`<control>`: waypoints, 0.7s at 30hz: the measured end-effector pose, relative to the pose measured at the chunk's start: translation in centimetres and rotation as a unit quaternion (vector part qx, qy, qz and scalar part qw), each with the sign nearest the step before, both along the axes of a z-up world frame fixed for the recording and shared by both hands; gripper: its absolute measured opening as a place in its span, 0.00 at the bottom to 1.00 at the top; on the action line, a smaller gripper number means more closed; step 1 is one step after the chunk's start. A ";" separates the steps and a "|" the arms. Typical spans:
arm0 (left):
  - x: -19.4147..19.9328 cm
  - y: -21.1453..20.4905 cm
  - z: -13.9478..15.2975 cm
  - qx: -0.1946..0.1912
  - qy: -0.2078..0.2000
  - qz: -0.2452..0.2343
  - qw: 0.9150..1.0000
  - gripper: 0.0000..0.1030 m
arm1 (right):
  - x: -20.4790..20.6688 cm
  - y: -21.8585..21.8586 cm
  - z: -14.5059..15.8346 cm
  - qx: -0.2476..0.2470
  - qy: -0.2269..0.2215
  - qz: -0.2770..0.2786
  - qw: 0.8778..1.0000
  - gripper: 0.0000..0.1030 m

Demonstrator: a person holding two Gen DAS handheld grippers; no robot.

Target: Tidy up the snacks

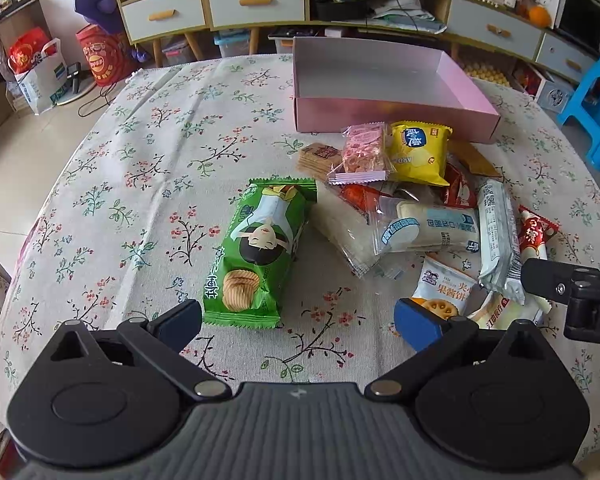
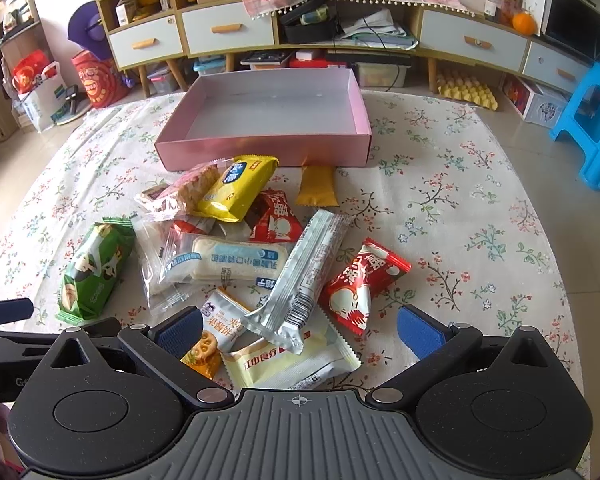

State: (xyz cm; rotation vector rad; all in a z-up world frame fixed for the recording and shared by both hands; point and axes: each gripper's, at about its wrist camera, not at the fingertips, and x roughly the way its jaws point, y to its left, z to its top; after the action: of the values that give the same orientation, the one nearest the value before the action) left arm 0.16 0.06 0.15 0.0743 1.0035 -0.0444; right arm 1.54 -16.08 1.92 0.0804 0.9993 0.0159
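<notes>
A heap of wrapped snacks lies on the flowered tablecloth in front of a shallow pink box (image 1: 396, 114) (image 2: 260, 152), which is bare inside. A green crisp bag (image 1: 256, 248) (image 2: 94, 268) lies at the heap's left. My left gripper (image 1: 298, 320) stands open just short of it, nothing between its fingers. My right gripper (image 2: 300, 330) is open too, its fingers either side of a silver bar wrapper (image 2: 304, 280) and a pale cracker pack (image 2: 292, 364). A red pack (image 2: 360, 288), a yellow bag (image 2: 236, 188) and a clear bread pack (image 2: 228, 266) lie nearby.
The table (image 1: 140, 168) has bare cloth on the left and front; its right half (image 2: 460, 220) holds no snacks. Beyond its far edge stand a low cabinet with drawers (image 2: 228, 32), a blue stool (image 2: 592, 120) and red bags (image 1: 100, 56) on the floor.
</notes>
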 end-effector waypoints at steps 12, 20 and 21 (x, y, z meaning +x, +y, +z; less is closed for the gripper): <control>-0.1 0.2 0.1 -0.001 -0.007 0.005 1.000 1.00 | 0.0 0.1 -0.2 0.004 0.003 0.001 1.000 1.00; -0.1 0.3 0.2 -0.003 -0.008 0.005 1.000 1.00 | 0.1 0.2 -0.2 0.002 0.003 0.001 1.000 1.00; -0.1 0.3 0.2 -0.003 -0.009 0.005 1.000 1.00 | 0.1 0.2 -0.2 0.002 0.002 0.001 1.000 1.00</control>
State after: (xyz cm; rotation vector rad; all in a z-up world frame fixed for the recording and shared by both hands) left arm 0.10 0.36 0.38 0.0644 0.9864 -0.0377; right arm 1.60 -15.90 1.70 0.0828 1.0038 0.0201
